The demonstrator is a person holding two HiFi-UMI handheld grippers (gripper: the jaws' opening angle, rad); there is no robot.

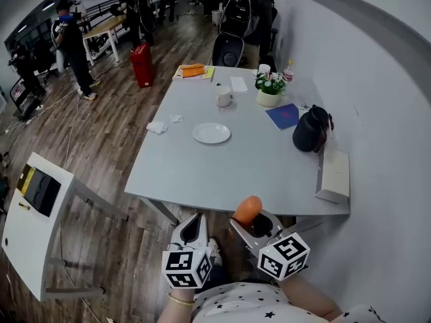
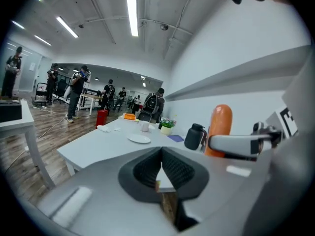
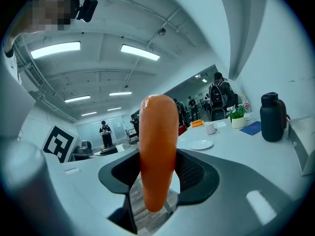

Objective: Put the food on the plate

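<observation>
My right gripper [image 1: 250, 222] is shut on an orange sausage [image 1: 247, 209], which stands upright between its jaws [image 3: 158, 151] just short of the table's near edge. The sausage [image 2: 218, 129] also shows at the right of the left gripper view. My left gripper [image 1: 195, 228] hangs beside it below the table edge, shut with nothing in it [image 2: 160, 173]. A white plate [image 1: 212, 133] lies empty in the middle of the grey table [image 1: 202, 173], well ahead of both grippers; the same plate [image 3: 201, 144] [image 2: 139, 138] is small in both gripper views.
On the table's far half stand a white cup [image 1: 223, 97], a potted plant [image 1: 270, 90], a blue booklet [image 1: 283, 116], a black jug [image 1: 311, 129], crumpled tissues [image 1: 157, 127] and a white box [image 1: 334, 173]. A wall runs along the right. Several people stand beyond.
</observation>
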